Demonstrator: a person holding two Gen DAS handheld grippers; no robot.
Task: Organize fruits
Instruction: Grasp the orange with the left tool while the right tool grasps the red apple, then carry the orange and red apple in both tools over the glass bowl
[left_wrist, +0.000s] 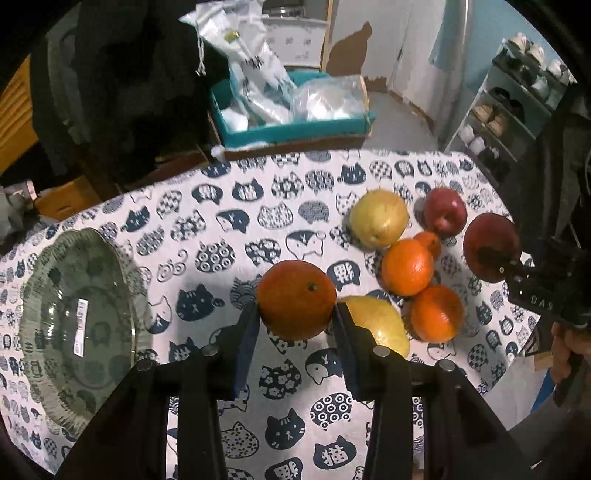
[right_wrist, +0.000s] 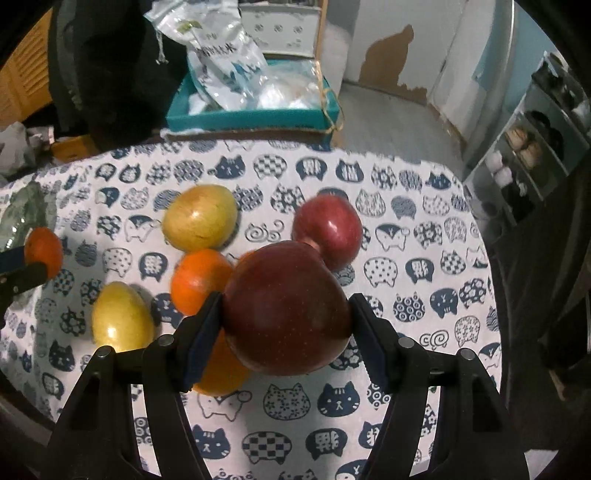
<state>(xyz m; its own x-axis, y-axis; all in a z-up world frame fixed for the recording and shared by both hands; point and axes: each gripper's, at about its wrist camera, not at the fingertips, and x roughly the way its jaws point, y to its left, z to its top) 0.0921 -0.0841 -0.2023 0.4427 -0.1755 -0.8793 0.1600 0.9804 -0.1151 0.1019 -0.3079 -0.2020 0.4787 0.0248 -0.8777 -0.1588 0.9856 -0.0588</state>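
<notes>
My left gripper (left_wrist: 295, 314) is shut on an orange (left_wrist: 295, 299) and holds it above the cat-print tablecloth (left_wrist: 207, 236). A clear glass plate (left_wrist: 79, 325) lies at the left. My right gripper (right_wrist: 286, 314) is shut on a dark red apple (right_wrist: 286, 306), also seen in the left wrist view (left_wrist: 489, 245). On the cloth lie two yellow pears (left_wrist: 378, 218) (left_wrist: 384, 325), oranges (left_wrist: 406, 266) (left_wrist: 436, 312) and a second red apple (left_wrist: 445, 210). In the right wrist view the second apple (right_wrist: 328, 229) lies just behind the held one.
A teal box (left_wrist: 295, 129) with plastic bags stands beyond the table's far edge. A shoe rack (left_wrist: 517, 96) stands at the right. The held orange shows at the left of the right wrist view (right_wrist: 44, 254).
</notes>
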